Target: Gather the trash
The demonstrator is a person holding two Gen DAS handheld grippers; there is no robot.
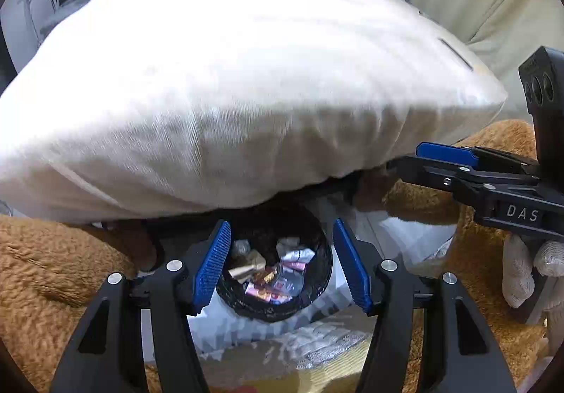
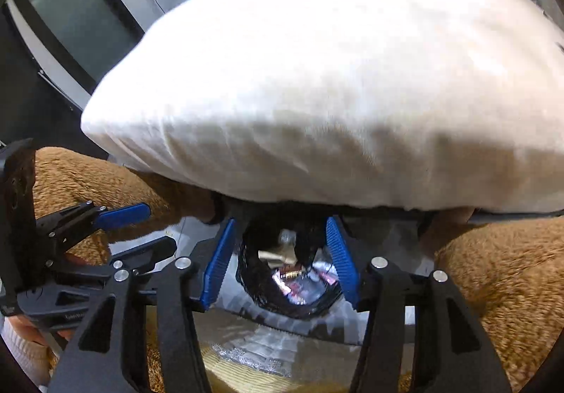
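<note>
Both grippers point steeply down here, and neither has anything in it. Nearest up, the left gripper (image 1: 282,264) has its blue pads spread with nothing between them, and the right gripper (image 2: 280,261) is also parted and empty. Right below and between each pair of fingers sits the trash bin (image 1: 319,301), a round one with a black liner, so it's basically dead ahead of both tools. Inside it there's a heap of trash (image 1: 271,273): crumpled wrappers, a tan paper scrap, some pinkish packets. So what's visible of the trash is already in the bin. The bin stands on a pale mat between fuzzy brown rug (image 1: 53,259) on either side. From the left wrist view, the right gripper pokes in from the right, held by a gloved hand (image 1: 528,269). Just past the bin's far rim a big white pillow (image 1: 229,75) overhangs it. I'd say neither hand is clearly nearer.
</note>
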